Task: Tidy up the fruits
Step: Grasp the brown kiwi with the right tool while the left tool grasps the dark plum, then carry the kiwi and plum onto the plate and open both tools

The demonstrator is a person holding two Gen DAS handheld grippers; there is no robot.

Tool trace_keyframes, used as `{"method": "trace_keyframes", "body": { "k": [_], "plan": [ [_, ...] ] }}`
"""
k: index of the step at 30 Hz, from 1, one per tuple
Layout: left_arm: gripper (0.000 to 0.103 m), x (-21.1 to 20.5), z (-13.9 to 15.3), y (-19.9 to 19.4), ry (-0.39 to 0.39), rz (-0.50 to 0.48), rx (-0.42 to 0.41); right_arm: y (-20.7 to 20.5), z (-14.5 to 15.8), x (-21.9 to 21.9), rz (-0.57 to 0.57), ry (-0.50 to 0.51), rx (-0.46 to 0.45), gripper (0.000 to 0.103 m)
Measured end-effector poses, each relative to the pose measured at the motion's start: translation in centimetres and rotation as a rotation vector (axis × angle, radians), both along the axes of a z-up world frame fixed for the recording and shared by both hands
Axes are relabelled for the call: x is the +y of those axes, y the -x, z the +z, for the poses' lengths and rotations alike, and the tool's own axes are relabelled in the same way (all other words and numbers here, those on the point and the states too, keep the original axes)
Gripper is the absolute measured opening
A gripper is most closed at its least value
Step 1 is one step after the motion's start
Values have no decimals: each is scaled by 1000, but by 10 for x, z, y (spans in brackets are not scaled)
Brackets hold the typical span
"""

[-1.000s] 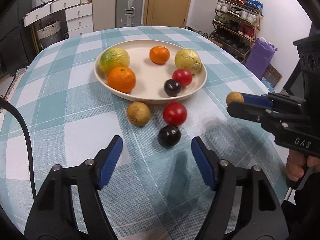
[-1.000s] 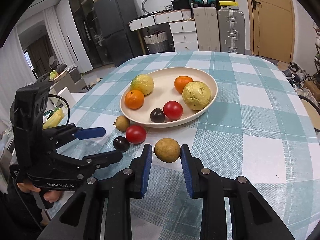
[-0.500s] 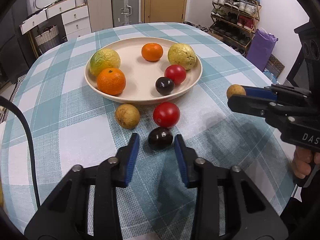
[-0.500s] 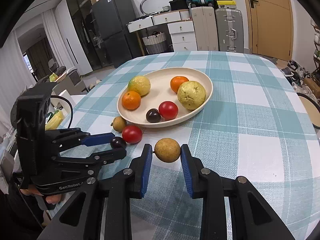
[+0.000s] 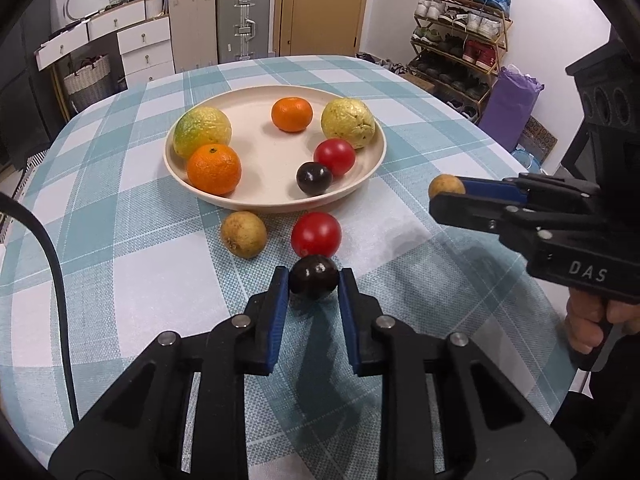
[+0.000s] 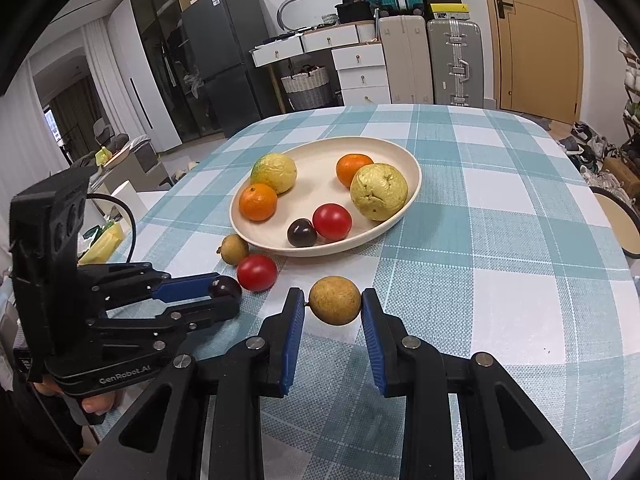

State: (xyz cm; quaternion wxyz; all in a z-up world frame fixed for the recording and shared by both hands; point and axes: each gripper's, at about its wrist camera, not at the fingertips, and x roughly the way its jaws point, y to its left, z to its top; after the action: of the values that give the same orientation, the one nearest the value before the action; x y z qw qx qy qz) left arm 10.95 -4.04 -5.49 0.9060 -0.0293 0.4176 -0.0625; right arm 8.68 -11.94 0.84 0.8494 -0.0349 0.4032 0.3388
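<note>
A cream plate holds two oranges, two yellow-green fruits, a red tomato and a dark plum. My left gripper is shut on a dark plum at the tablecloth, just in front of the plate. My right gripper is shut on a brown round fruit and holds it above the table, right of the plate. A red tomato and another brown fruit lie on the cloth by the plate's near rim.
The table has a teal and white checked cloth. The red tomato touches or nearly touches the held plum. A shoe rack and a purple bag stand past the table's right edge. Suitcases and drawers line the far wall.
My left gripper moved forward and closed from wide open onto the dark plum. My right gripper kept its hold on the brown fruit and stayed about in place.
</note>
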Motion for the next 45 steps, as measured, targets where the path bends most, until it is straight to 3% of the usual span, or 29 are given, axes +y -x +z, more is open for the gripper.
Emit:
{"method": "trace_keyframes", "body": {
  "k": [17,45],
  "plan": [
    [22,13,33,15,20,44,-130,-5,7,1,-18,4,-40,30],
    [22,35,51,-8,53,96,-197,-26,22,19,-14,15,-89,30]
  ]
}}
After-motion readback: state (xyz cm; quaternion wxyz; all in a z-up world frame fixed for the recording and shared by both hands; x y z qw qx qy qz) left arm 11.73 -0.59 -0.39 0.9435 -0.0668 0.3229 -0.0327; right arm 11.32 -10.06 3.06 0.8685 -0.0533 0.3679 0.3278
